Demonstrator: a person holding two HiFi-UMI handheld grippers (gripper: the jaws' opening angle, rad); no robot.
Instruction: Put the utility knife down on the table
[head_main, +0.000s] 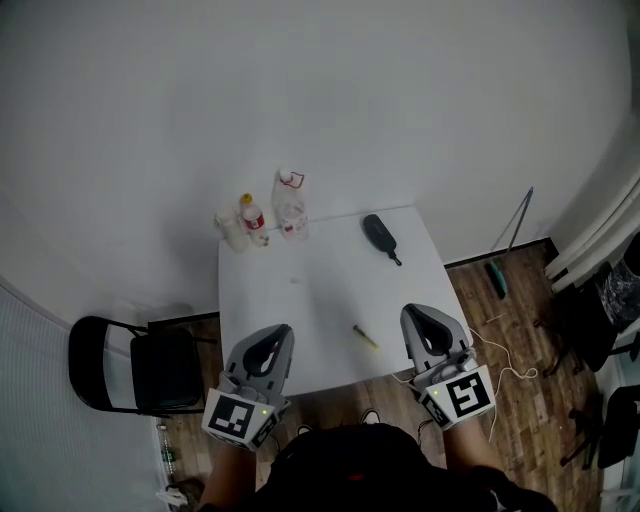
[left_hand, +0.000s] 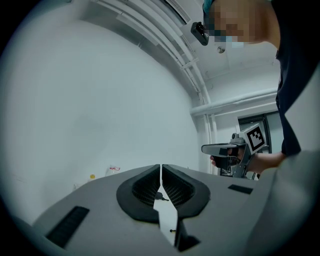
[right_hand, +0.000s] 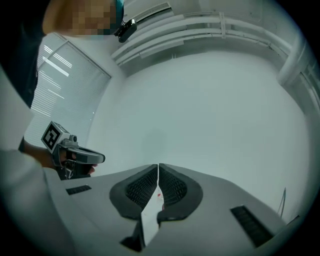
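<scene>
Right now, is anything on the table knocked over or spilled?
Nothing stands out. The bottles stand upright at a far corner of the table, the black tool lies flat, and the small yellow tool lies flat near the front edge. No spill shows.

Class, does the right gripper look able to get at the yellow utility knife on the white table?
Probably yes: the yellow utility knife lies bare beside the right gripper, nothing between them; its shut jaws must open first.
</scene>
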